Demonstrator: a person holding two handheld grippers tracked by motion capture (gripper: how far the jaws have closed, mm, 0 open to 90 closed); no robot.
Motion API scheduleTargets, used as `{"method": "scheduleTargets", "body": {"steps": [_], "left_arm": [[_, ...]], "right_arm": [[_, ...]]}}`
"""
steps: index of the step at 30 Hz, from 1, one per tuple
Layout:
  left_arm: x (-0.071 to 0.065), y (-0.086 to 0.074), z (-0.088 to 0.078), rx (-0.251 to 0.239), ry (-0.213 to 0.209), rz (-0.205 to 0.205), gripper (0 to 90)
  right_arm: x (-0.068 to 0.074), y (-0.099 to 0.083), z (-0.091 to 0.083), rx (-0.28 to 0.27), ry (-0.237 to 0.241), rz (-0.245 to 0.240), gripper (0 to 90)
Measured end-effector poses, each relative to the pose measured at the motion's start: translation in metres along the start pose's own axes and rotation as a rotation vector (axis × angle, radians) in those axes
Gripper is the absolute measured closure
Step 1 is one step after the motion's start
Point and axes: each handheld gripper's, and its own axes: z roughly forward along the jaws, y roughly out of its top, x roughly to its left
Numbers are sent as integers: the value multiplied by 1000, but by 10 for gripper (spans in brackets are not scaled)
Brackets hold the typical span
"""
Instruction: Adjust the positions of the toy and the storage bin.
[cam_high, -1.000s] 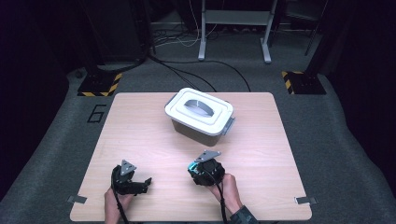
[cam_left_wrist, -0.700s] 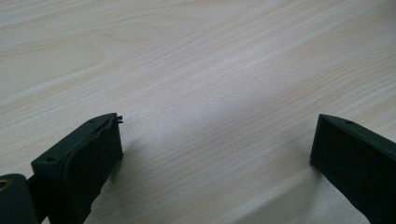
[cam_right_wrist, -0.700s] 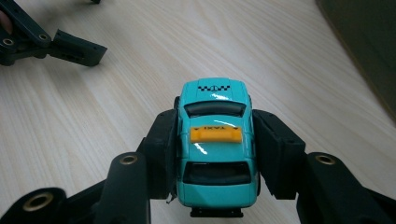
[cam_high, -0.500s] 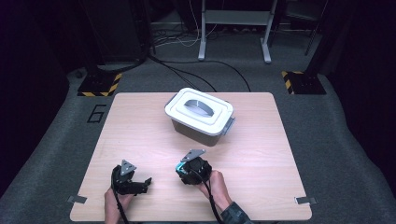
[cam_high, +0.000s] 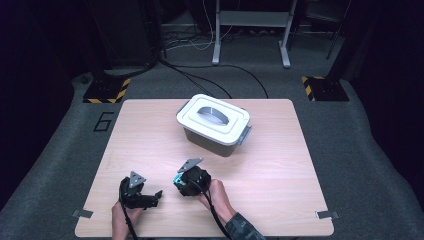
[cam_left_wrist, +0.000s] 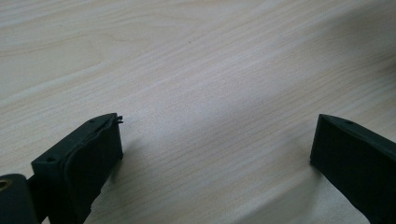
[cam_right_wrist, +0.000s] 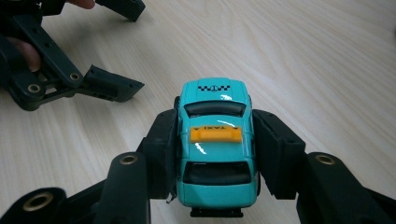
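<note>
Right gripper view: a teal toy taxi (cam_right_wrist: 215, 144) with an orange roof sign sits lengthwise between the two black jaws, whose pads press on its two sides, so the right gripper (cam_right_wrist: 215, 154) is clenched on the car across its narrow width, the grip that best keeps such a short, smooth body from twisting. In this view the taxi's nose points toward the left gripper (cam_right_wrist: 70, 70), which lies just ahead on the table (cam_right_wrist: 317, 56) with a person's fingers on its frame. High view: the right gripper (cam_high: 181, 181) holds the taxi (cam_high: 176, 180) low over the near half of the table, just beside the left gripper (cam_high: 150, 196), a placement that would suit a hand-over or setting the car down between the two, though which is intended cannot be told. Left gripper view: the jaws stand wide apart over bare wood with nothing between them, released and apparently ready to receive. A white lidded box (cam_high: 214, 125) stands well apart, toward the far side of the table, its lid in place and its handle folded flat, its latch facing the right.
</note>
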Motion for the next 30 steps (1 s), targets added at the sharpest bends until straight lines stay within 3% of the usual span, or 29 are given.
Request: {"method": "scheduleTargets", "body": {"steps": [5, 6, 12, 14, 19, 27, 30], "left_arm": [[0, 0, 0, 0, 0, 0, 19], [0, 0, 0, 0, 0, 0, 19], [0, 0, 0, -1, 1, 3, 21], [0, 0, 0, 0, 1, 3, 21], [0, 0, -1, 2, 0, 7, 23], [0, 0, 0, 1, 0, 3, 25], [0, 0, -1, 2, -1, 6, 26]], "right_arm": [[-1, 3, 22, 16, 14, -11, 522], [0, 3, 24, 17, 18, 4, 522], [2, 4, 40, 33, 10, -18, 521], [2, 3, 43, 36, 11, -31, 522], [0, 2, 48, 25, 33, -2, 521], [-3, 4, 52, 11, 55, -4, 513], [-5, 4, 50, 5, 62, 20, 300]]}}
